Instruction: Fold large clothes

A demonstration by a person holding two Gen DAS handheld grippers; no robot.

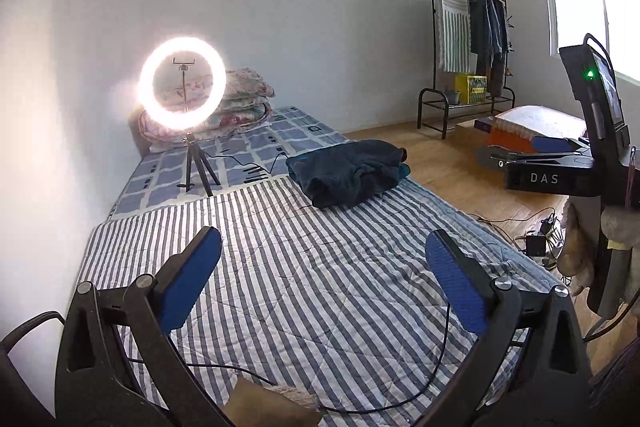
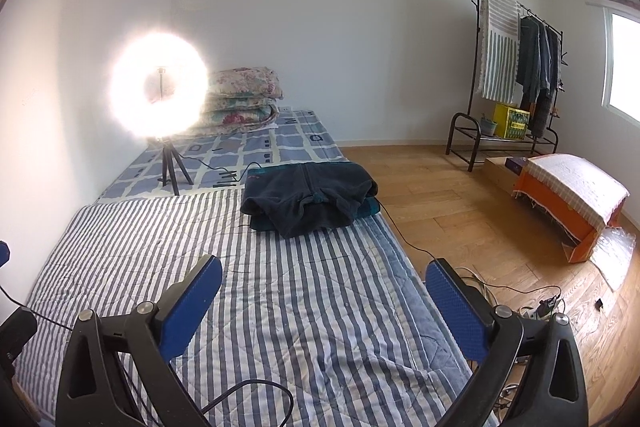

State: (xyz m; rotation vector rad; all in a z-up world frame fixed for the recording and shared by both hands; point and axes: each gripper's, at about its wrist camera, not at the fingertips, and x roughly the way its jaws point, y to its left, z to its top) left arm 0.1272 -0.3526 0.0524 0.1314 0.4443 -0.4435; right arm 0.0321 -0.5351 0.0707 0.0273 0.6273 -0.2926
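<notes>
- Striped quilt point(image 2: 312, 307) covers the bed, ring light point(image 1: 182, 81) at far end.
- Folded dark jacket point(image 2: 308, 199) lies mid-bed, near right edge.
- Left gripper point(image 1: 323, 271) and right gripper point(image 2: 324, 287): both apart, holding nothing, well short of jacket.

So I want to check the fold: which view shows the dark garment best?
The right wrist view: the garment lies nearer, seen more from above, its stacked layers and centre seam visible. The left wrist view shows it farther off, a lower, lumpier side angle.
</notes>
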